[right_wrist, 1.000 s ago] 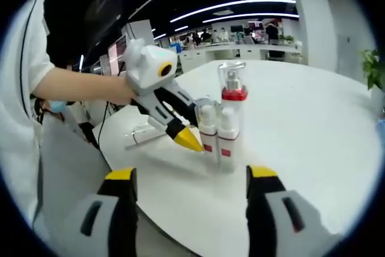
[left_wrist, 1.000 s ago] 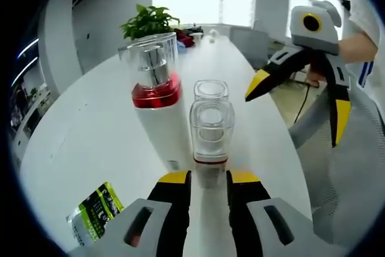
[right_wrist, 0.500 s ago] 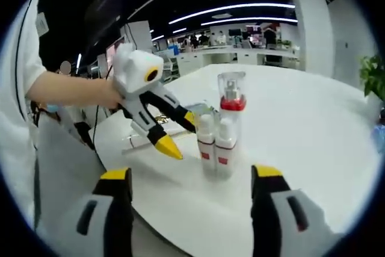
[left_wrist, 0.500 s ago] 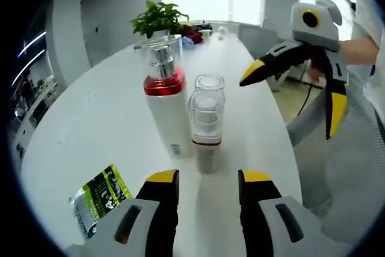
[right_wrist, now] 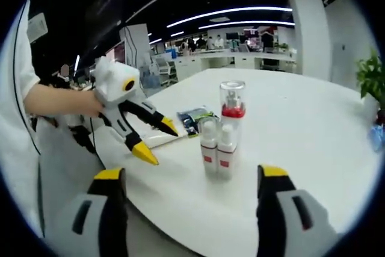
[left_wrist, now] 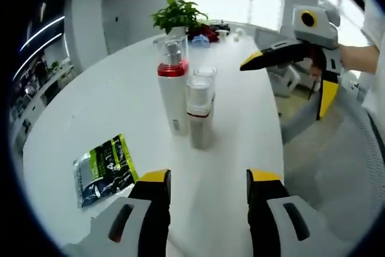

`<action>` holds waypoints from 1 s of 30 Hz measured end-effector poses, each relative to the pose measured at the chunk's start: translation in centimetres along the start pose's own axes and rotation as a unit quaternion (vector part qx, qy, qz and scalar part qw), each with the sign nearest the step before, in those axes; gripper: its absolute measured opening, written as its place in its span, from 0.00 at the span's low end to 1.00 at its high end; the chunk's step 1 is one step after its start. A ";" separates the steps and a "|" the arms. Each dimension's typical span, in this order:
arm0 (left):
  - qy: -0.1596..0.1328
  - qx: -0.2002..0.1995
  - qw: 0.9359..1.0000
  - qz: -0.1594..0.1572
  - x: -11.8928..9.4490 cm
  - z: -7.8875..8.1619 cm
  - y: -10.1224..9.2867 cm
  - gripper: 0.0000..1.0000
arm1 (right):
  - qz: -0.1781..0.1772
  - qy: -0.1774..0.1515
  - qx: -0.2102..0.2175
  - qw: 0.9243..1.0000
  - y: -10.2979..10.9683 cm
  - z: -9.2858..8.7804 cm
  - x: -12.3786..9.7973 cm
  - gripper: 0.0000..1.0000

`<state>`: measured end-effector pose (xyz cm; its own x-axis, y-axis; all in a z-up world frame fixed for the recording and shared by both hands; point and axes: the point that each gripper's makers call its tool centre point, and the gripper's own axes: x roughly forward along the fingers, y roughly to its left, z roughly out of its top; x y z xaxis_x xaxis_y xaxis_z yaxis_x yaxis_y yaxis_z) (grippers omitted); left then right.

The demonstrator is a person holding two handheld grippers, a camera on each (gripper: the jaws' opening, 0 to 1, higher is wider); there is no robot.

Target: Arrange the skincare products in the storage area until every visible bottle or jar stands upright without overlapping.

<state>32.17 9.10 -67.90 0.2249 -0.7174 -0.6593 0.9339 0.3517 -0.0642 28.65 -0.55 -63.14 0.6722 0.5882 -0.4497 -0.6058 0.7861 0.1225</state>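
on white table [left_wrist: 90, 112], upright bottles [left_wrist: 199, 111]

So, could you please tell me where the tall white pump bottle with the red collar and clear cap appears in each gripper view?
Left gripper view: the tall white pump bottle with the red collar and clear cap stands upright above and left of centre, on the white table.
Right gripper view: it stands just right of centre, behind two small white bottles.
Shared landmark: the green and black sachet lying flat on the table near the bottles.
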 end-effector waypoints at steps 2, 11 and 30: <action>-0.002 -0.007 1.000 0.007 -0.5 -0.1 -0.1 0.49 | -0.001 -0.001 0.001 1.000 0.1 0.0 -0.1 0.92; -0.014 -0.040 0.998 0.039 -2.9 -0.9 -0.9 0.54 | 0.002 -0.007 0.012 1.000 0.8 0.1 -0.6 0.94; -0.038 -0.144 0.980 0.131 -8.4 -4.4 -0.4 0.69 | 0.012 0.006 0.003 1.000 1.7 0.1 -0.9 0.98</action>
<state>28.66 17.59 -65.66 0.4771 -0.6182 -0.6247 0.7267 0.6773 -0.1153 27.09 0.29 -62.42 0.6520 0.6052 -0.4567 -0.6196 0.7725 0.1391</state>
